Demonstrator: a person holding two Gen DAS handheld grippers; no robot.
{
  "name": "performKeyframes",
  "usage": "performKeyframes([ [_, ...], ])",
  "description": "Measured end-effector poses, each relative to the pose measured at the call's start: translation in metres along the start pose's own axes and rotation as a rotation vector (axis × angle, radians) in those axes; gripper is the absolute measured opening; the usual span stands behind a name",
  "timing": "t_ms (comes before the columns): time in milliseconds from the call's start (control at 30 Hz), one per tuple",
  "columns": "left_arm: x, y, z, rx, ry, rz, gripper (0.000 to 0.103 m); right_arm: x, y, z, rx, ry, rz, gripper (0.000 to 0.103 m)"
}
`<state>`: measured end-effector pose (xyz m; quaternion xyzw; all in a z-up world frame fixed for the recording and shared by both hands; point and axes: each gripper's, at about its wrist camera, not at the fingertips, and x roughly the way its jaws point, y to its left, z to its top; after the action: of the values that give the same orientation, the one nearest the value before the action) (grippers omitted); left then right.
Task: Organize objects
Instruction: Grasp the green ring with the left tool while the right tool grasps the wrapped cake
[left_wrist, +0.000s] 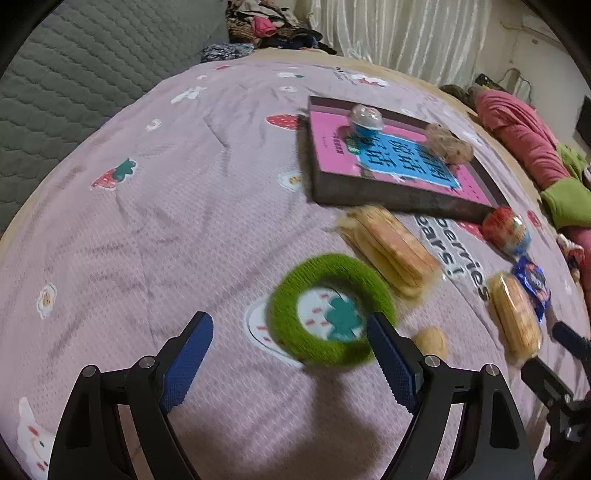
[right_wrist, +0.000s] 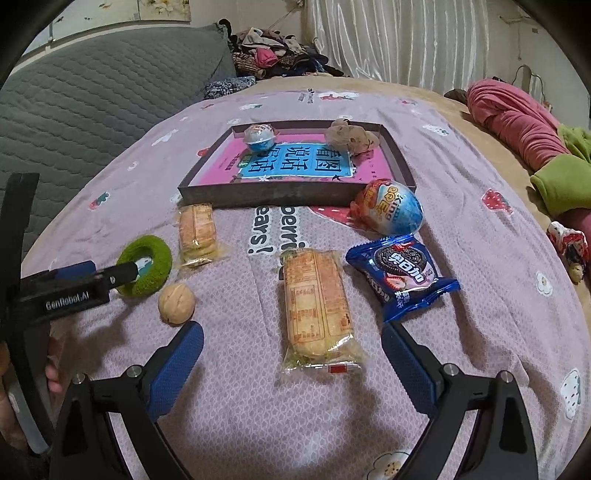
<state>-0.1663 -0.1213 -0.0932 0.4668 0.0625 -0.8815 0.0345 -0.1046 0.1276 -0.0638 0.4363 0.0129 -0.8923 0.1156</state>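
Left gripper (left_wrist: 290, 354) spread wide at the green ring (left_wrist: 330, 308) on the bedsheet (left_wrist: 166, 184) — contact blurred, unclear. Right gripper (right_wrist: 291, 363) spread too, empty, straddling a cracker pack's (right_wrist: 317, 306) near end.

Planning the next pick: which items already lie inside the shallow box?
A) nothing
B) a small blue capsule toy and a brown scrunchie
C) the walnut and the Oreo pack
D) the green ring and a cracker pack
B: inside the shallow box lie only the blue capsule toy and brown scrunchie.
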Motion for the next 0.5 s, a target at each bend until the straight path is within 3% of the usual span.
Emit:
performKeyframes([
  [267,0.011,0.005,0.010,0.000,0.004,0.003,0.086,0.011,0.003,-0.002,0.004,0.018,0.000,0.091],
  [500,0.026,0.007,0.009,0.002,0.030,-0.018,0.078,0.021,0.002,-0.001,0.020,0.028,-0.008,0.081],
])
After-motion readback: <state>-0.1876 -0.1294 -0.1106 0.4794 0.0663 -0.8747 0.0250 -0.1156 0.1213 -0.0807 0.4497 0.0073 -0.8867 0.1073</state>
